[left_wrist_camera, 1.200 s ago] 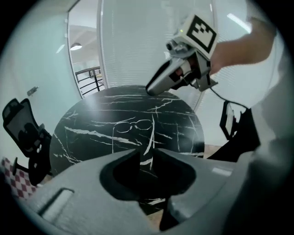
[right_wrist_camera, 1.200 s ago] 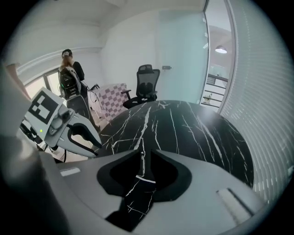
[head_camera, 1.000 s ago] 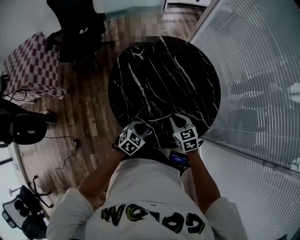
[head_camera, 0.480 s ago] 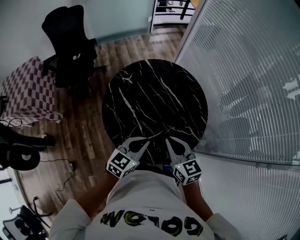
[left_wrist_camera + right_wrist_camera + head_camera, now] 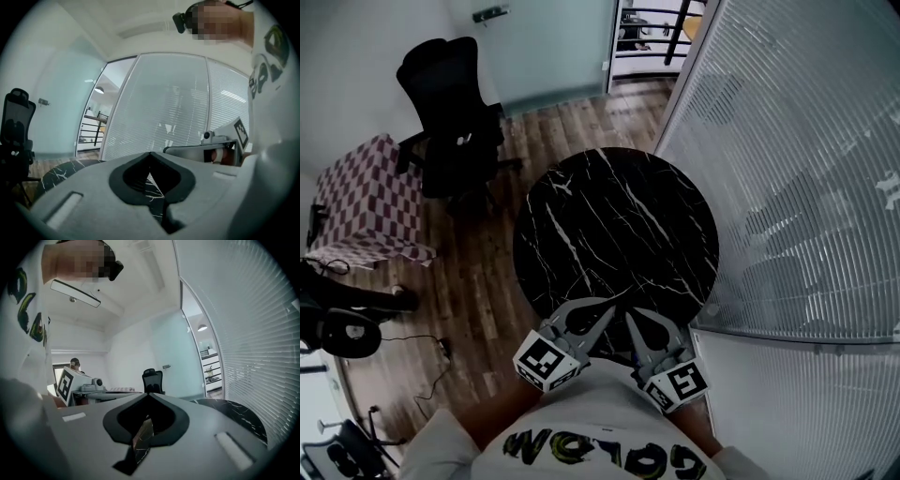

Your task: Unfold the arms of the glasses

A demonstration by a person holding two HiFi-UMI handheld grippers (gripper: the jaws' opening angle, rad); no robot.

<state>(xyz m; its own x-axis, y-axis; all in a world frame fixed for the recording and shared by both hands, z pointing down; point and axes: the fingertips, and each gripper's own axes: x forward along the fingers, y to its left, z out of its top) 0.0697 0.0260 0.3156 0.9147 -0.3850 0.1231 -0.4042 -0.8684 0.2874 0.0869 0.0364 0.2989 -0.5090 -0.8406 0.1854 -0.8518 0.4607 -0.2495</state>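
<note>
Head view: office chair (image 5: pixel 450 108) beyond marble table (image 5: pixel 614 234)

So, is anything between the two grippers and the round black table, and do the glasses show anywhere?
Nothing visible stands in the way. The left gripper and right gripper hang shut and empty at the near edge of the table. No glasses show in any view.

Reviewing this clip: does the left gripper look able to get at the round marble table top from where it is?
Probably yes. The left gripper, jaws shut, hangs over the near edge of the marble table, and nothing shows between it and the top.
</note>
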